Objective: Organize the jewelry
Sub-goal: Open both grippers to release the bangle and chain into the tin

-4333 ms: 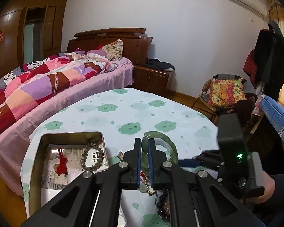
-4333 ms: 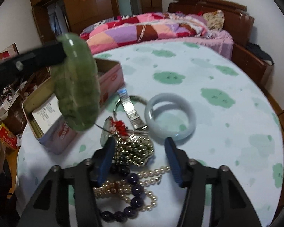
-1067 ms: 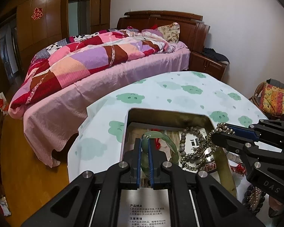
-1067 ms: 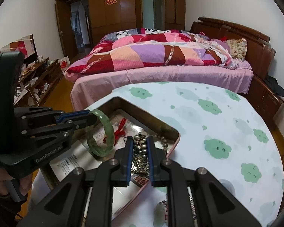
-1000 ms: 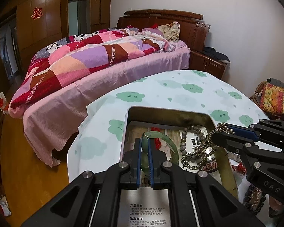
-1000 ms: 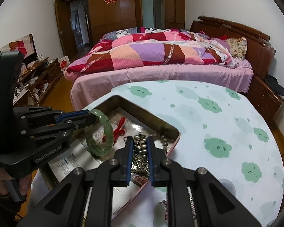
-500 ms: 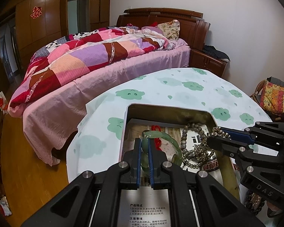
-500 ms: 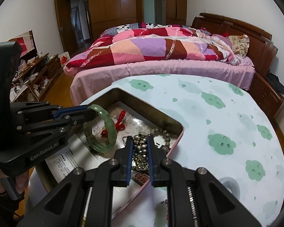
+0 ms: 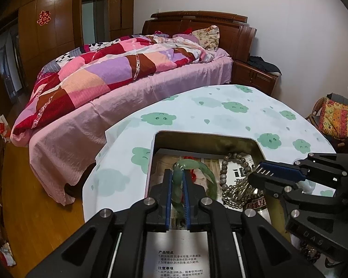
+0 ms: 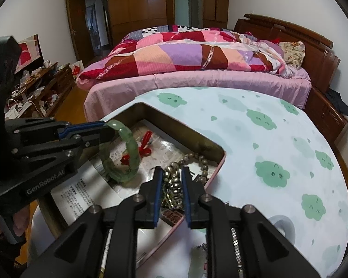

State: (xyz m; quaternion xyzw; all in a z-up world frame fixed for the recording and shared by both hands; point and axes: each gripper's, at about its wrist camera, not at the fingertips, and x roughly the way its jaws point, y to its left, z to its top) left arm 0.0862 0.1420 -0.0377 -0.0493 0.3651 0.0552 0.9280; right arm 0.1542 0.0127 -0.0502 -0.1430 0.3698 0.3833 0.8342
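Both tongs reach down over an open metal tin (image 9: 258, 144) that sits on the desk (image 10: 262, 143), whose cloth is pale with green cloud prints. The left tongs (image 9: 176, 197) have the green jade bangle (image 9: 198, 170) standing on edge between their blue pads, its lower arc resting on the printed paper lining the tin; the jaws are opening, and in the right wrist view the bangle (image 10: 127, 155) is leaning against the left tongs (image 10: 104, 129). A red knotted cord (image 10: 141, 149) lies just behind the bangle. The right tongs (image 10: 171, 192) have a bunched string of metallic beads (image 10: 172, 185) between their pads, low over the tin's near right corner; these jaws are opening too. A bracelet of duller round beads (image 9: 232, 169) lies in the tin beside that bunch. A pale bangle (image 10: 283, 228) rests on the desk outside the tin, well apart from both tongs.
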